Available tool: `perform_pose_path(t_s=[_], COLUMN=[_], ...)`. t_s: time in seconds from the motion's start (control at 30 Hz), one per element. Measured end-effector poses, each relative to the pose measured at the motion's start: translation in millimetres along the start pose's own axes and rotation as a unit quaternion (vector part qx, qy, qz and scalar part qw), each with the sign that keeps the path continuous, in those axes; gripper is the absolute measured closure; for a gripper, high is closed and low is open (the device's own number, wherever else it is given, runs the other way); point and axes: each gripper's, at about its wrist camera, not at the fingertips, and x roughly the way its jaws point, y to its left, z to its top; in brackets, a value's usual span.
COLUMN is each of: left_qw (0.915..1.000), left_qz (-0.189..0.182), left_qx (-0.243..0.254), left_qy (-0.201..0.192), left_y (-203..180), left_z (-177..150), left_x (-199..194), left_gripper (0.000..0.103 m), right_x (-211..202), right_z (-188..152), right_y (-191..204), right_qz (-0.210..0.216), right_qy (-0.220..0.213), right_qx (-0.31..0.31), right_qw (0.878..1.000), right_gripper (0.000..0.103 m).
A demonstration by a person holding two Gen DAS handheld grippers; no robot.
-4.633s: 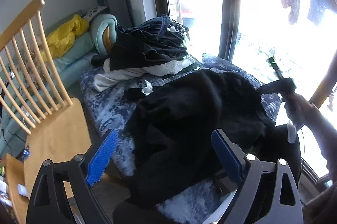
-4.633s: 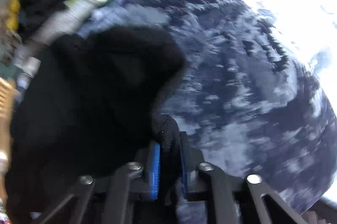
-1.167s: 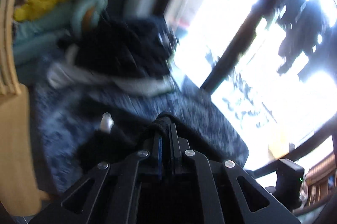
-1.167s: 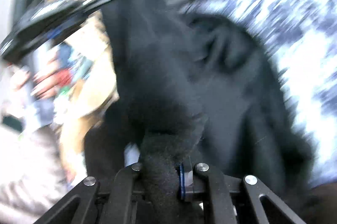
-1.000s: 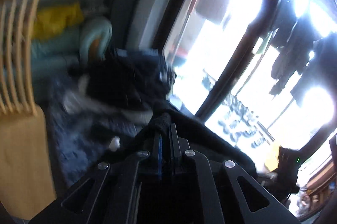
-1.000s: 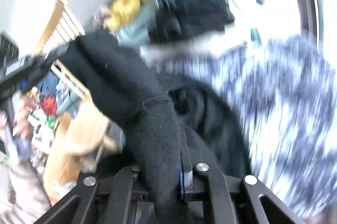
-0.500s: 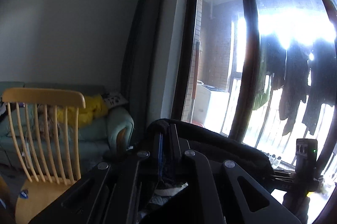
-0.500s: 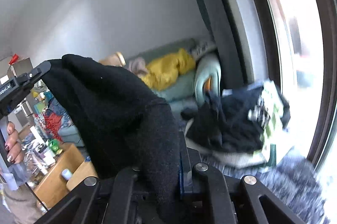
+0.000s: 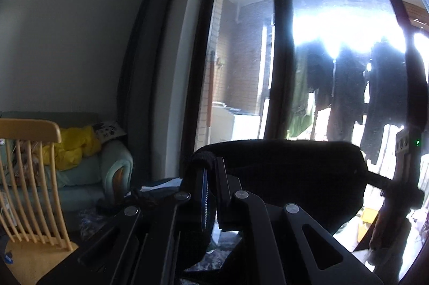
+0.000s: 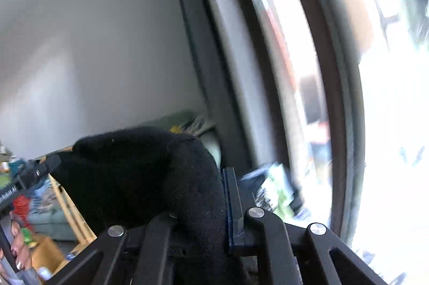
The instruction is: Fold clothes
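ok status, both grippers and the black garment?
Left gripper shut on black garment. Right gripper shut on its other end. Garment stretched between them, wooden chair lower left. Nothing in the way.

The left wrist view looks forward along its own gripper's fingers, nearly level, toward a tall window (image 9: 268,57). A wooden chair (image 9: 29,177) and a sofa (image 9: 88,167) sit lower left; the right gripper (image 9: 375,177) appears at the right edge, close by.

The right wrist view is rolled and blurred. It faces a grey wall (image 10: 93,44) and the same window (image 10: 335,97), and shows the left gripper (image 10: 53,163) at its left edge.

Both views are very near the black garment (image 9: 295,169) stretched between the grippers, and share it, the window and the sofa corner.
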Motion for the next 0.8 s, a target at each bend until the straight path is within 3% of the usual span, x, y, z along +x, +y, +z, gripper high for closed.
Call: perform_pose_path(t_s=[0.27,0.43,0.6,0.8], left_qw=[0.9973,0.9974,0.9998,0.9950], left_qz=[-0.057,-0.055,-0.013,0.072], left_qx=[0.001,0.015,0.011,-0.007], left_qy=[-0.047,-0.046,-0.013,0.068], left_y=[-28.5,-39.9,-20.5,45.0], left_z=[25.8,32.7,19.4,-19.3], left_x=[-51.7,-82.6,-80.8,-43.6], left_gripper=[0.098,0.097,0.097,0.097], right_x=[-94.2,-136.0,-105.2,5.9], right_z=[33.7,44.1,24.9,-37.8], right_y=[47.9,72.7,81.1,64.9], right_qz=[-0.052,-0.056,-0.049,0.023], right_qy=[-0.089,-0.110,-0.051,0.091], right_qx=[-0.058,-0.072,-0.088,-0.050], right_qw=[0.993,0.990,0.994,0.994], right_gripper=[0.095,0.095,0.095,0.095])
